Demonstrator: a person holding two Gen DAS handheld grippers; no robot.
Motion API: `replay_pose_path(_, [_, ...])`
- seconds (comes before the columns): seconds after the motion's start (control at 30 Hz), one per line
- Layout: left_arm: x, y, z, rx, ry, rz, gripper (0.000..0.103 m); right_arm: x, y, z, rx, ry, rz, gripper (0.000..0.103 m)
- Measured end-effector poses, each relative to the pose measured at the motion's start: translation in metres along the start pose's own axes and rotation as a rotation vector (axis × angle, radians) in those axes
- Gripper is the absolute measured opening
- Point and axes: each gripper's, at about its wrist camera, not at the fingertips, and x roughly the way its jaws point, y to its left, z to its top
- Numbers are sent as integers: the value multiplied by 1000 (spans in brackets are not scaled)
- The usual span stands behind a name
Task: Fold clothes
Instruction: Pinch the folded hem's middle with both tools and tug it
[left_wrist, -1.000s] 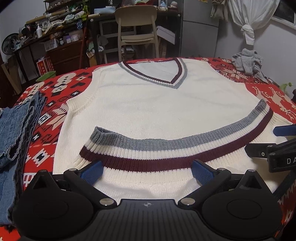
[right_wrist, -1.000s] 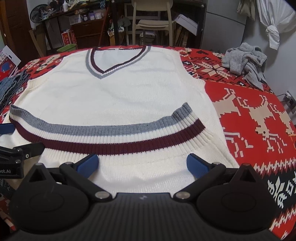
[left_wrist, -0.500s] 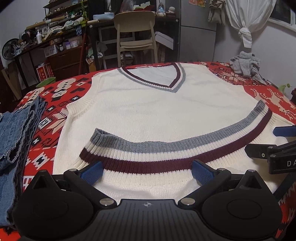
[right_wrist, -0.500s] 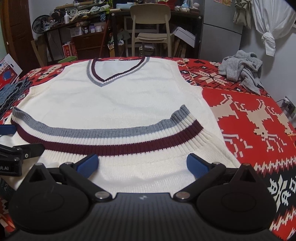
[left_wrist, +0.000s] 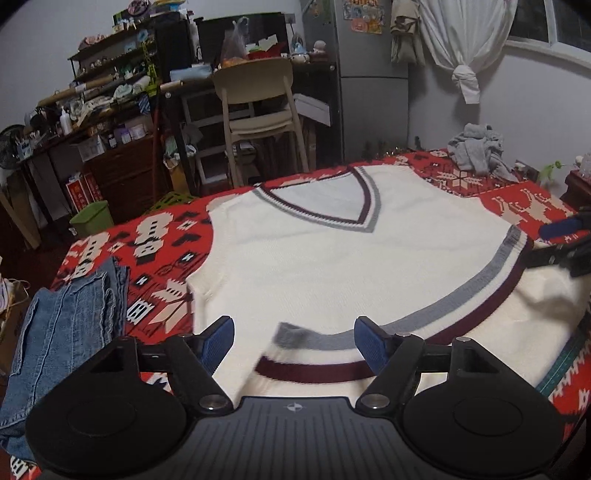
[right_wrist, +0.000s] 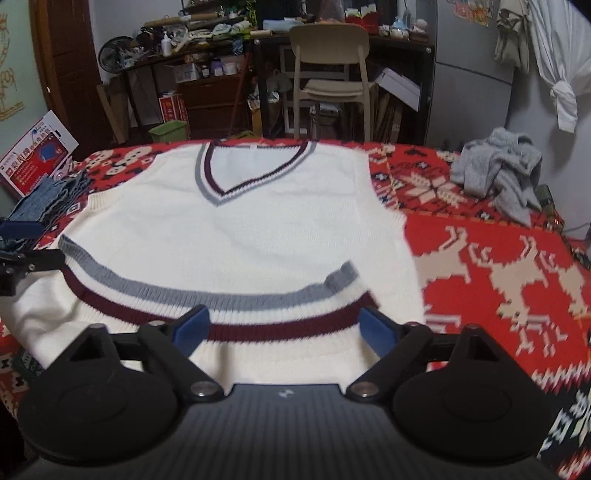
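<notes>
The vest (left_wrist: 354, 266) is lying flat on the table (right_wrist: 491, 258), neck toward the far edge. Its striped hem (right_wrist: 221, 299) is already turned up over the body and is running left to right, parallel to the near edge. That line is what the coming move is turning on: the long axis of the folded edge is lying crosswise to both grippers, which are pointing across it toward the far edge.

The left gripper (left_wrist: 293, 345) is sitting over the left end of the hem, near the near-left corner of the vest. Its jaws have just been closing and are now standing partly open, with the hem's left end lying in the gap below them. No pad seems to be pressing on the knit.

The right gripper (right_wrist: 284, 328) is sitting over the right end of the hem. Its jaws have also just been closing and are still fairly wide, straddling the maroon stripe without pinching it, as far as I can tell.

Each hand is nearer its own end, so the hem is probably being taken at both ends at once for a further fold toward the neck.

Folded jeans (left_wrist: 62, 343) are lying along the left edge, and a grey garment (right_wrist: 498, 170) is bunched near the far-right corner.
</notes>
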Motion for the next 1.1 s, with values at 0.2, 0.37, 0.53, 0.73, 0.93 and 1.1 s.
replay_pose_path(0.2, [14,27,-4,20,48,-73,53,1,-32,14,-37,10,-7,51])
replay_pose_path(0.37, [27,28,-9,48,99,-141,39,16,-38,13,-92,69,26,32])
replay_pose_path(0.53, [36,34,-7,21,122,-173,36,25,-42,15,-74,72,46,32])
replay_pose_path(0.73, [46,44,-8,-60,141,-233,32,37,-46,16,-44,104,82,33])
replay_pose_path(0.93, [37,35,-9,-13,96,-199,9,38,-49,14,-7,97,111,8])
replay_pose_path(1.1, [17,42,3,-65,14,-169,9,23,-46,23,10,29,103,7])
